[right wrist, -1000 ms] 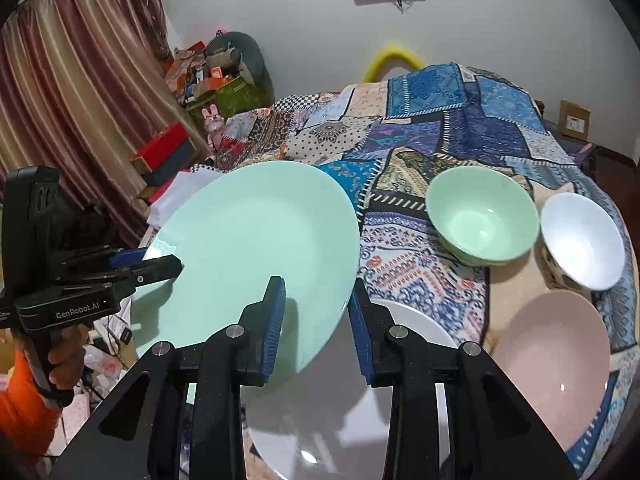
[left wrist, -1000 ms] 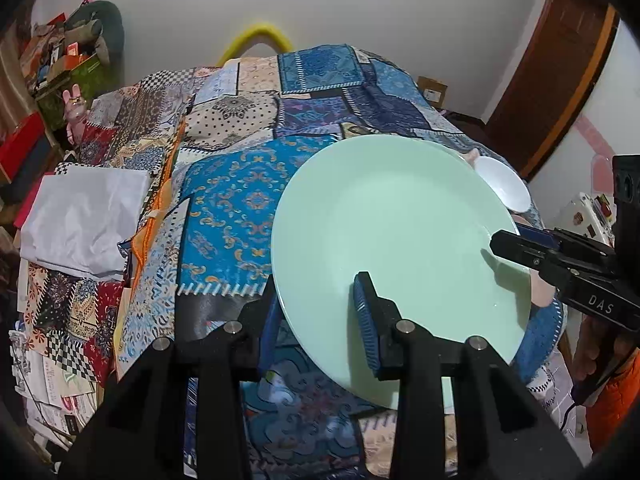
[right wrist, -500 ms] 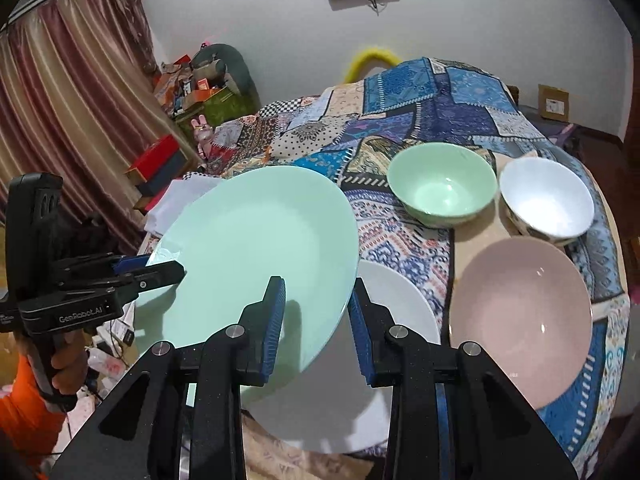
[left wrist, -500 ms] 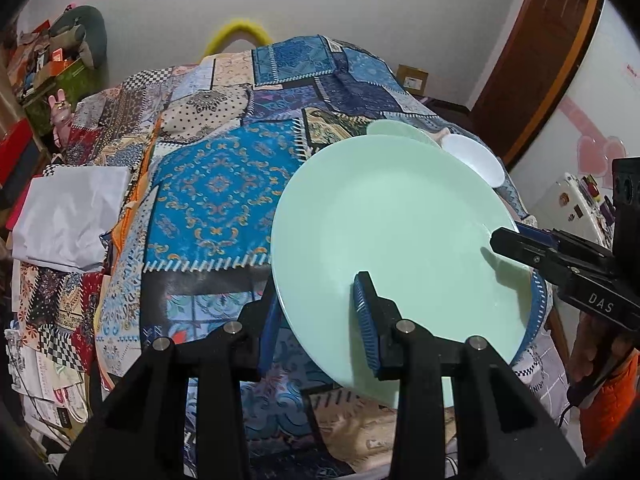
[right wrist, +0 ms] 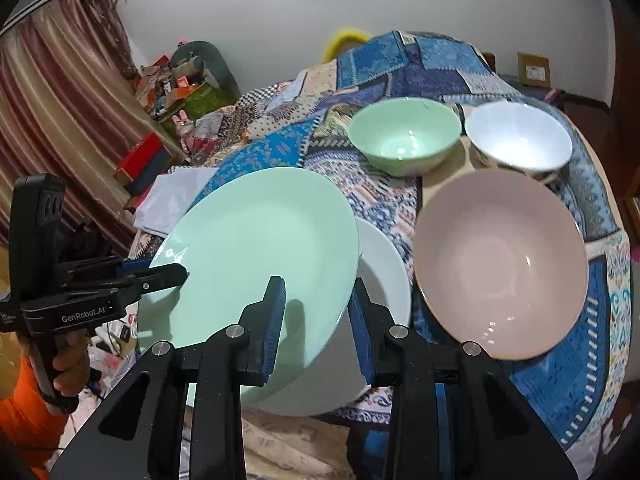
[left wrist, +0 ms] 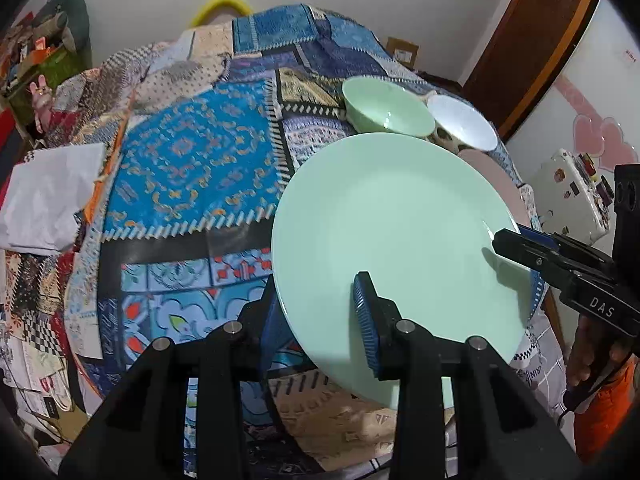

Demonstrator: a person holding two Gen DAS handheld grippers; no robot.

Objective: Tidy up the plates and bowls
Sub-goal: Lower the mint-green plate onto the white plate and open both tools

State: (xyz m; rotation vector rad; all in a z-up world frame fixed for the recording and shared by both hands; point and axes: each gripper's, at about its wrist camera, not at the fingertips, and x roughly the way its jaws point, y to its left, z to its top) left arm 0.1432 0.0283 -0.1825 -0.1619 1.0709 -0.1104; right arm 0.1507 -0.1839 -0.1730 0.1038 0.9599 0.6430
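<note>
Above the white plate (right wrist: 384,264) | I hold the green plate (right wrist: 260,248) by opposite rims — left gripper (left wrist: 320,312) and right gripper (right wrist: 316,312) fingers both pinching it — to stack level.

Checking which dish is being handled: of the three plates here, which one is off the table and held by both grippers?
The mint-green plate: both sets of jaws clamp its rim. The white plate beneath and pink plate lie on the cloth.

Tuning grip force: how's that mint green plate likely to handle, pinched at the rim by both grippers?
Mint green plate looks glazed, with glare streaks by its rim, so probably slippery under the pads. It seems rigid, holding flat between left gripper and right gripper on opposite edges. Likely ceramic or glass, so chippable if it hits the white plate beneath.
</note>
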